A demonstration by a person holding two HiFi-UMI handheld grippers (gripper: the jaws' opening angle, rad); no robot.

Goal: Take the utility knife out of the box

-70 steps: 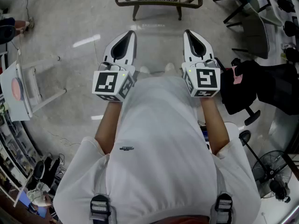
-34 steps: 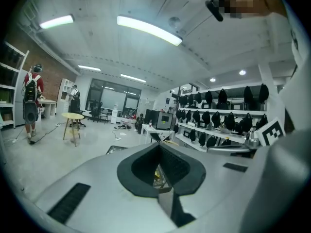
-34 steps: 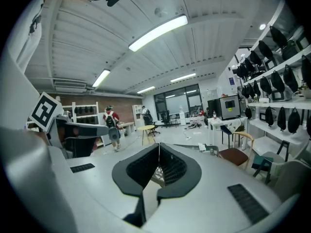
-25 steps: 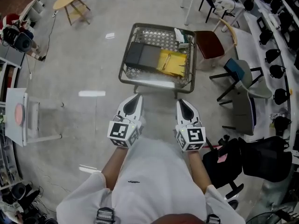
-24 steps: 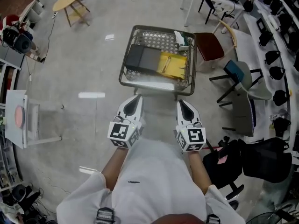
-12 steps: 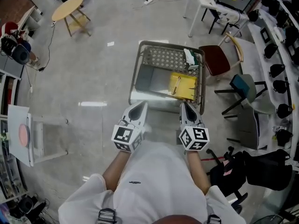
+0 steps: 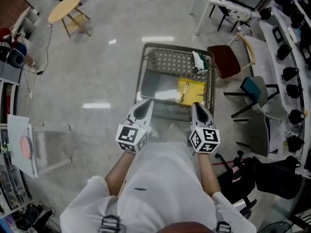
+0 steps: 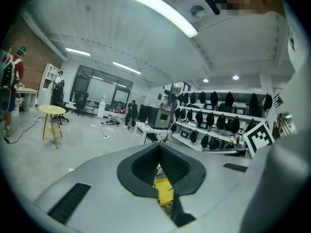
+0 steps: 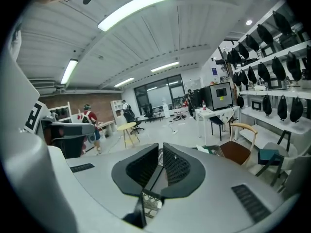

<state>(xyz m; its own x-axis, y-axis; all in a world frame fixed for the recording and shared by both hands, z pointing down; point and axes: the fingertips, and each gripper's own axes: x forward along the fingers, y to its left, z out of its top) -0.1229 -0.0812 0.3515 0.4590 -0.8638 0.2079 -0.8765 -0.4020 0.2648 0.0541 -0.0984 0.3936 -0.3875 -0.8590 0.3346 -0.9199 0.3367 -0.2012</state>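
Utility knife: I cannot pick it out as a separate thing. A thin dark streak lies across the yellow box (image 7: 190, 92), and I can tell no more than that.

Yellow box: one, flat and bright yellow. It lies in the right half of the wire cart (image 7: 142, 72), towards the side nearer me. In the left gripper view it shows as a yellow patch (image 8: 164, 191) behind the slit between the jaws.

Grey panel (image 7: 158, 84): one, flat, just beside the box on its left.

White and green packet (image 7: 197, 59): one, in the cart's far right corner.

Wire cart: one, with a mesh bottom and raised wire walls. Its near wall runs between my tools and the box.

Left gripper (image 7: 144, 105): one, jaws pressed together on nothing, tips at the cart's near rim in front of the grey panel.

Right gripper (image 7: 196, 106): one, jaws likewise clenched and empty, tips at the near rim in front of the box.

Chairs: two on the cart's right, a brown chair (image 7: 223, 62) and a teal chair (image 7: 252, 89).

Round table (image 7: 64, 2): one, well apart, far left.
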